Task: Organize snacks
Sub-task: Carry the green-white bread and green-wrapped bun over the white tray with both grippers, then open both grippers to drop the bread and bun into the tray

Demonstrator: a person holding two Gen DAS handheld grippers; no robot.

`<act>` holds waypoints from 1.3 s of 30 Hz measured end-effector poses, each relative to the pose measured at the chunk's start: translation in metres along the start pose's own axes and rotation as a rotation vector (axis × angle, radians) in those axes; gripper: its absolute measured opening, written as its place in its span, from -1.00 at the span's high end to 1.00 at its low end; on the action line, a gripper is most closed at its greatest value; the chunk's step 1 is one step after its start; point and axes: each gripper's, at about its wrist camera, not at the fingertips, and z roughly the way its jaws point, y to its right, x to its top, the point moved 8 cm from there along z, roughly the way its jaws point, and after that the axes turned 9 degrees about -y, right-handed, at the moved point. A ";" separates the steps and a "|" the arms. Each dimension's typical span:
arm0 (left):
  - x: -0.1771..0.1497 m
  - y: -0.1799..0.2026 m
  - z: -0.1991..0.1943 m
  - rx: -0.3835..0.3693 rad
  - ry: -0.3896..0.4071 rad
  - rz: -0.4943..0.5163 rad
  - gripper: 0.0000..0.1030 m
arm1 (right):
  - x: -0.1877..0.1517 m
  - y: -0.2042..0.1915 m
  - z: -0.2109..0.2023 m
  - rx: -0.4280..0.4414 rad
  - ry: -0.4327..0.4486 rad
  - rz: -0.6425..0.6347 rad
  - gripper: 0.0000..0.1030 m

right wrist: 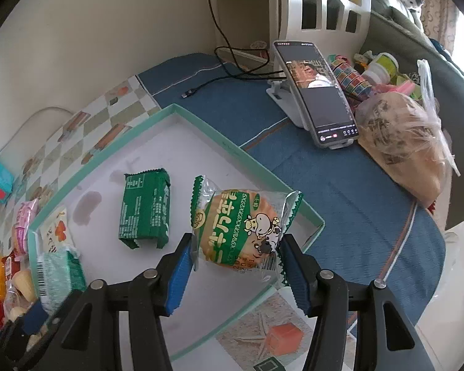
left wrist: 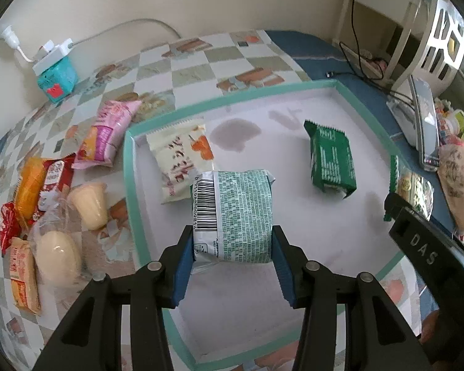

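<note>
On the worktop [left wrist: 182, 61], loose snacks [left wrist: 55, 204] lie left of the tray [left wrist: 130, 185]. The left tool [left wrist: 233, 262] is partly closed, its pads clamping a pale green packet [left wrist: 241, 213] above the tray floor. The right tool [right wrist: 238, 272], partly closed, grips a cow-print biscuit pack [right wrist: 241, 225] over the tray's right edge, beside 1 dark green packet [right wrist: 145, 210].

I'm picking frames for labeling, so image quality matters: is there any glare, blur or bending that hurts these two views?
Left wrist view: sharp, but the tray rim bows from fisheye bending, corners vignetted black. Right wrist view: window light blows out the right edge, glare on the phone screen; cow-print packet text readable.
</note>
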 end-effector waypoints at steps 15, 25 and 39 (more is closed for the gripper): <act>-0.007 -0.032 0.018 0.008 -0.075 -0.063 -0.01 | -0.004 -0.006 0.004 0.016 -0.022 -0.015 -0.17; -0.004 -0.067 0.019 0.048 -0.070 -0.129 -0.01 | -0.005 -0.016 0.003 0.023 -0.022 -0.048 -0.18; 0.009 -0.054 -0.024 -0.024 0.029 -0.110 -0.66 | 0.002 -0.036 -0.028 0.031 0.052 -0.115 -0.67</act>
